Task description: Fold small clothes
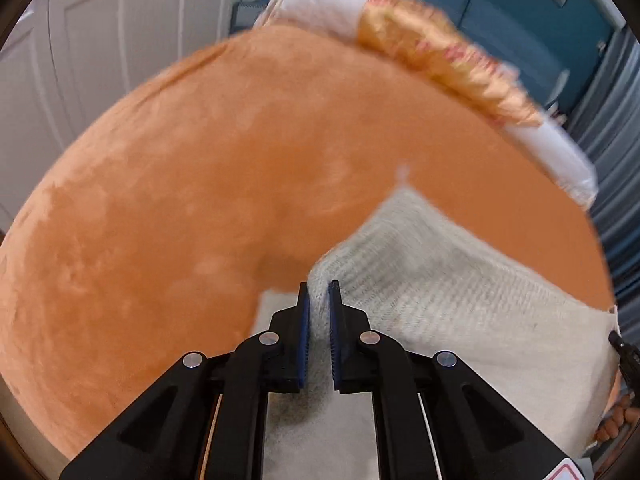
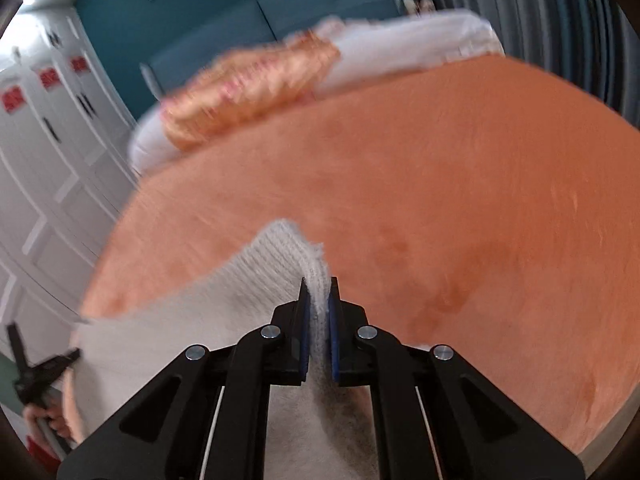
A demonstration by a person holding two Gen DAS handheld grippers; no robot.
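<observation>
A small white ribbed knit garment [image 1: 432,280] is held up over an orange plush bed cover [image 1: 200,180]. My left gripper [image 1: 319,292] is shut on one corner of the garment. My right gripper [image 2: 319,290] is shut on the other corner of the garment [image 2: 224,300], which stretches to the left in that view. The right gripper's tip [image 1: 624,350] shows at the far right edge of the left wrist view, and the left gripper [image 2: 36,368] shows at the far left of the right wrist view. Both views are motion-blurred.
White pillows [image 1: 320,4] and an orange-gold patterned cushion [image 1: 440,56] lie at the head of the bed by a teal headboard [image 2: 224,28]. White wardrobe doors [image 2: 48,152] stand on one side, grey-blue curtains [image 1: 612,152] on the other.
</observation>
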